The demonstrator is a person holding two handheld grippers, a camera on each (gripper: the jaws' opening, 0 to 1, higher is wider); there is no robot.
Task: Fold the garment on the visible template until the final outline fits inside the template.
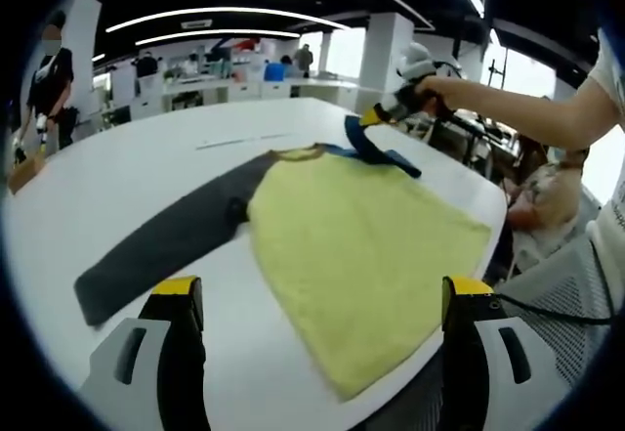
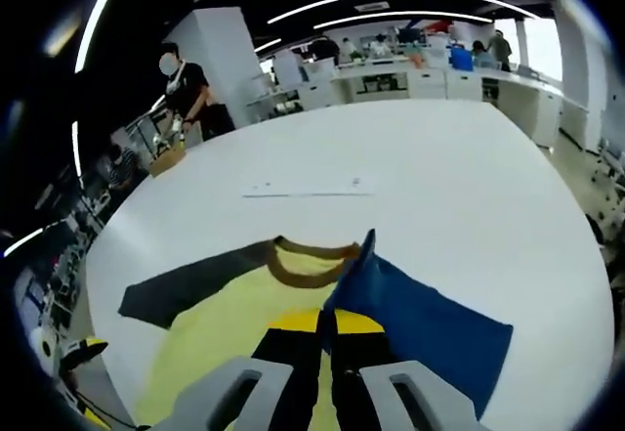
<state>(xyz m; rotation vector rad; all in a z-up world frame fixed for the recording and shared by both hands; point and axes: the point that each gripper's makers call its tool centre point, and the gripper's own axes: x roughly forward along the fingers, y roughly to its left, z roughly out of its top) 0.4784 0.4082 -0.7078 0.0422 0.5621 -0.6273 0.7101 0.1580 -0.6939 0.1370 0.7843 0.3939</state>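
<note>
Garment: a yellow raglan shirt [image 1: 361,255] with one dark grey sleeve [image 1: 166,240] and one blue sleeve [image 2: 420,328] lies flat on the white round table [image 1: 117,172]. In the right gripper view, the right gripper [image 2: 327,338] has its jaws pressed together, pinching the blue sleeve, lifted at 12 o'clock. The left gripper [image 1: 322,304], jaws spread, hovers short of the hem; the grey sleeve runs toward 9 o'clock. The right gripper is nearer. No readable writing.

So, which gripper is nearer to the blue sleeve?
Right. The right gripper is shut on the blue sleeve, lifting it; the left gripper hangs open at the shirt's hem.
</note>
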